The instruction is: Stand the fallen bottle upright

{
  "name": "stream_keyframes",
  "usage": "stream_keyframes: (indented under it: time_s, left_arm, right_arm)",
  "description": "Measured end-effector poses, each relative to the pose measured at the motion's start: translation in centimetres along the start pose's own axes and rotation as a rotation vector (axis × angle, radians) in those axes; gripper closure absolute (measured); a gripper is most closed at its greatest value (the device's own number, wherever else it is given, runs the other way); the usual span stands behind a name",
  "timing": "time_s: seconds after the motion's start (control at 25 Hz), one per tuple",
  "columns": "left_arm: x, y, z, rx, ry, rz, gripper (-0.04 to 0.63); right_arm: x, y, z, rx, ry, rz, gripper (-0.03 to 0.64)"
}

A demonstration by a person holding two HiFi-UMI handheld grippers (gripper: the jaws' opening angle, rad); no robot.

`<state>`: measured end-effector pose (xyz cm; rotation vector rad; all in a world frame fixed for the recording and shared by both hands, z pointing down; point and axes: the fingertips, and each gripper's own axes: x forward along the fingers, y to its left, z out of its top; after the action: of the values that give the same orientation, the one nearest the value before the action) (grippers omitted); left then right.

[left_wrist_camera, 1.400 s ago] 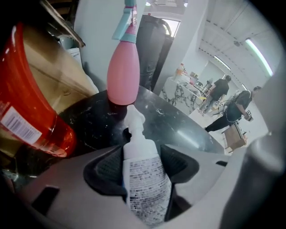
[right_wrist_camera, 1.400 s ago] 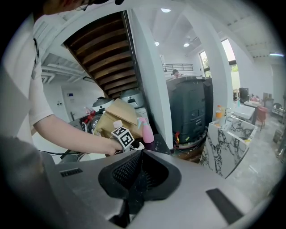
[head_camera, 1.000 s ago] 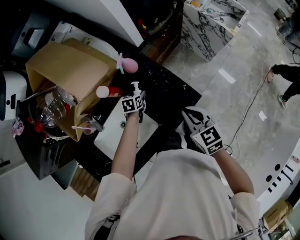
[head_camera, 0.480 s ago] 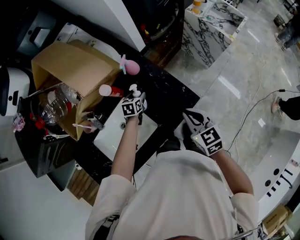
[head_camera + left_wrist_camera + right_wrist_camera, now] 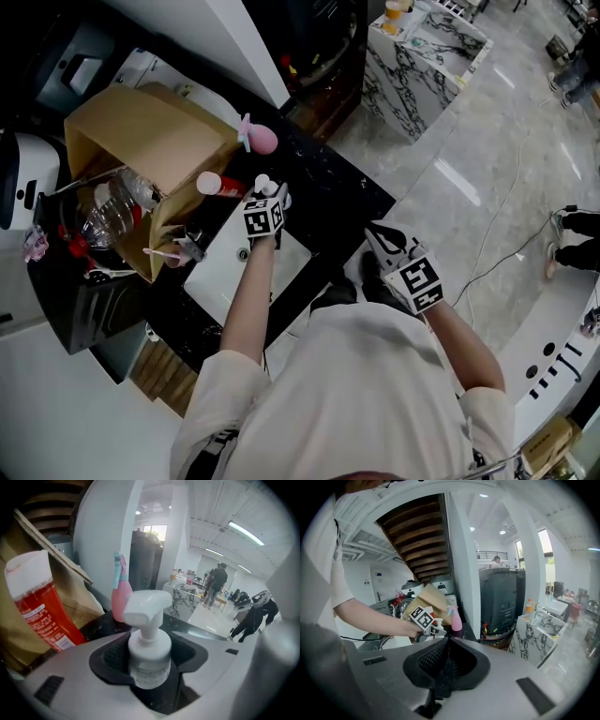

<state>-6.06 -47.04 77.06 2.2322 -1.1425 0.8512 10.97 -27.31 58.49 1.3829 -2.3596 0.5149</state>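
Note:
A small white pump bottle (image 5: pixel 149 653) stands upright between the pads of my left gripper (image 5: pixel 151 674), which is shut on its body. In the head view this bottle (image 5: pixel 263 185) is held above the black counter (image 5: pixel 328 202), just behind the white sink (image 5: pixel 225 272), and its base is hidden. My left gripper (image 5: pixel 267 199) points away from me and down. My right gripper (image 5: pixel 380 242) hangs over the counter's near right edge, away from the bottle. Its jaws (image 5: pixel 440 681) are shut with nothing between them.
A red bottle with a white cap (image 5: pixel 217 184) and a pink spray bottle (image 5: pixel 261 139) stand beside a brown paper bag (image 5: pixel 141 141) at the back left. A faucet (image 5: pixel 187 248) sits left of the sink. The marble floor lies to the right.
My left gripper has risen with the pump bottle, which has turned so its pump head faces up toward the head camera. The right gripper has stayed put.

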Motion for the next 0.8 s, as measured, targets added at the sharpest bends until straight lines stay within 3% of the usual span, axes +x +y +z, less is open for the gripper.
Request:
stream_keyframes:
  time_s: [0.48,0.8]
  left_arm:
    - [-0.2,-1.0,2.2,0.095,-0.205,0.022,0.351]
    - [0.2,-1.3,1.3,0.111,-0.237,0.014,0.350]
  right_arm:
    - [1.6,-0.2,0.5,-0.011,0.012,0.031,0.584]
    - [2.4,-0.2,0.5,-0.019,0.024,0.046,0.584]
